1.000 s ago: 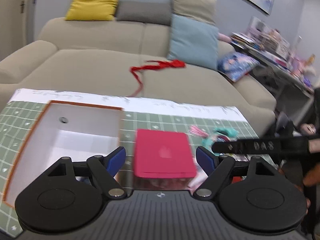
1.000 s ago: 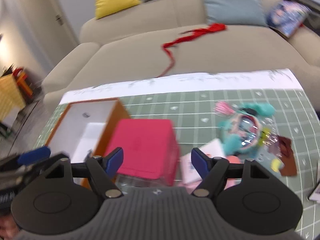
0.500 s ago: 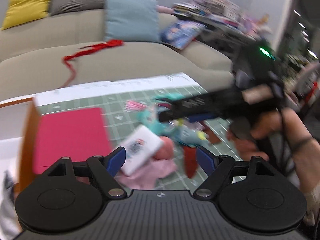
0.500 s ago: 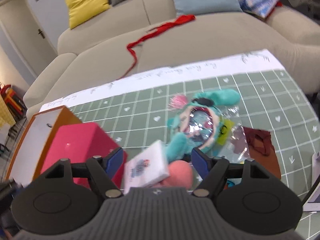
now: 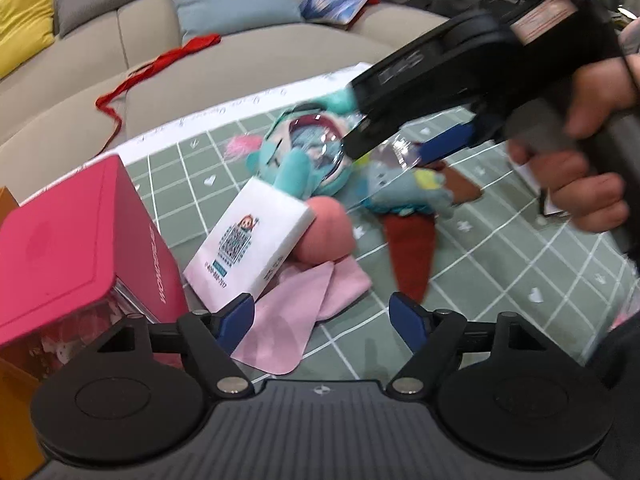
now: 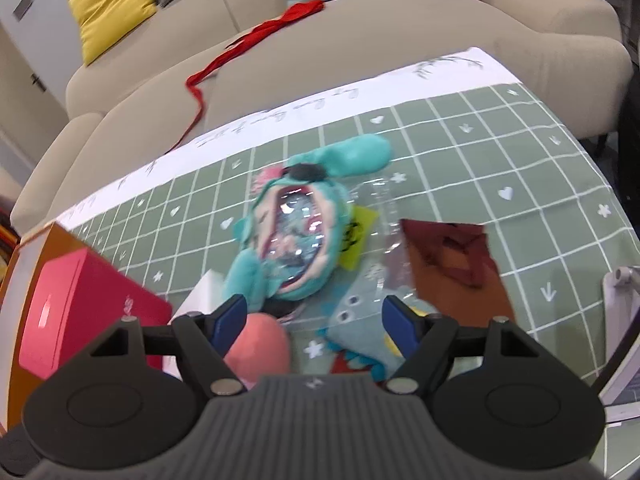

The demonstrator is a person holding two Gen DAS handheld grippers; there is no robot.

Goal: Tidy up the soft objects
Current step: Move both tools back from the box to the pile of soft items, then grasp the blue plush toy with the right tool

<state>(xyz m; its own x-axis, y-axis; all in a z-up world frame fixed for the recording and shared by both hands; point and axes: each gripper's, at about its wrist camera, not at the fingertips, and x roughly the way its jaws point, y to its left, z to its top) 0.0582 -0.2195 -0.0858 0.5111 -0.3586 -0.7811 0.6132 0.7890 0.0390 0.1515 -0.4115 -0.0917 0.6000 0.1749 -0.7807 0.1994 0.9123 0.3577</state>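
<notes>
Both wrists low, sofaward (sharing teal plush)

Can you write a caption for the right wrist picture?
Open right tool hovers over a teal plush toy on the green grid mat.

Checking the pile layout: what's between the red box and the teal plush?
In the left wrist view, a white carton lies tilted between the red box and the teal plush, propped on a pink ball.

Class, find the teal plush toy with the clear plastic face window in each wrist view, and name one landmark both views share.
Left wrist view: the teal plush toy lies upper centre, behind the white box.
Right wrist view: the toy lies at centre, ahead of the open jaws.
Shared landmark: the red ribbon on the beige sofa.
</notes>
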